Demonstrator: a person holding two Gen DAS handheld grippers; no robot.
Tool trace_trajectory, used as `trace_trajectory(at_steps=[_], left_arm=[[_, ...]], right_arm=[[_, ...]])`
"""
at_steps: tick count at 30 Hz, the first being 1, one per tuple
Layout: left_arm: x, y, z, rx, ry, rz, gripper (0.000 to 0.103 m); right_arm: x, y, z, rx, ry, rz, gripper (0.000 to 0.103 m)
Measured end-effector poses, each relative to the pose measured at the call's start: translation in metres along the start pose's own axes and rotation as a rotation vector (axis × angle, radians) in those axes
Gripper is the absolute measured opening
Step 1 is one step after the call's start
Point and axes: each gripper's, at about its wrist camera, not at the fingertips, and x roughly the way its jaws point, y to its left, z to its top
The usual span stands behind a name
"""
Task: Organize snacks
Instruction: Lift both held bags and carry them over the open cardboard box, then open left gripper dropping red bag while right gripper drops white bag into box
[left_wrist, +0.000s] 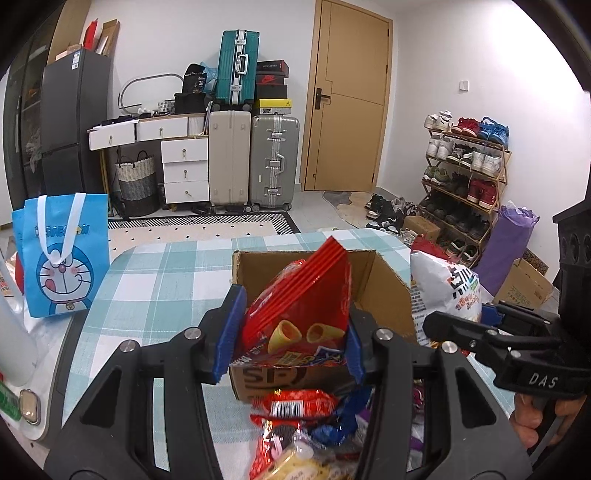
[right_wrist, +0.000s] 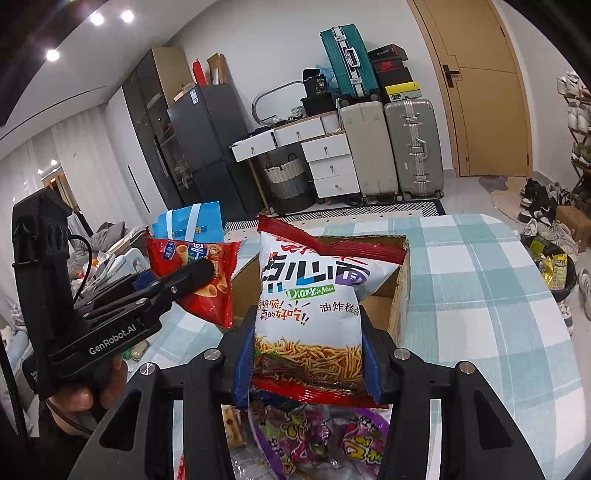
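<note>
The red snack bag (left_wrist: 299, 314) and the white noodle bag (right_wrist: 310, 314) are looking like shiny, crinkly plastic. The box (left_wrist: 388, 291) is showing rough brown cardboard. The checked tablecloth (right_wrist: 480, 295) is looking like soft, matt cloth.

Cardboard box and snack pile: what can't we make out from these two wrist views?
- Cardboard box interior: left wrist view, hidden by the red corn-snack bag; right wrist view, by the white noodle-snack bag.
- Loose snack pile: cut off by the bottom edge and the left gripper in the left view.
- Small print on the bags: too small.
</note>
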Motion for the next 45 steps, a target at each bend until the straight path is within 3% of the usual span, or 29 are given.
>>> trace_trajectory(at_steps=[12, 20, 27, 39, 42, 45], left_arm=[[0.060, 0.012, 0.004, 0.003, 0.037, 0.021, 0.046], [0.095, 0.013, -0.011, 0.031, 0.132, 0.022, 0.046], [0.104, 0.005, -0.023, 0.074, 0.179, 0.023, 0.046], [0.101, 0.011, -0.041, 0.022, 0.226, -0.008, 0.045], [0.098, 0.010, -0.041, 0.027, 0.215, -0.010, 0.046], [0.088, 0.011, -0.039, 0.029, 0.176, -0.005, 0.046]], right_arm=[[0.037, -0.004, 0.018, 0.003, 0.015, -0.013, 0.049], [0.061, -0.014, 0.020, 0.010, 0.066, -0.026, 0.049], [0.075, -0.021, 0.018, 0.014, 0.102, -0.010, 0.049], [0.080, -0.029, 0.016, 0.006, 0.120, -0.010, 0.049], [0.068, -0.026, 0.016, -0.003, 0.089, -0.008, 0.055], [0.054, -0.022, 0.015, -0.027, 0.059, -0.017, 0.078]])
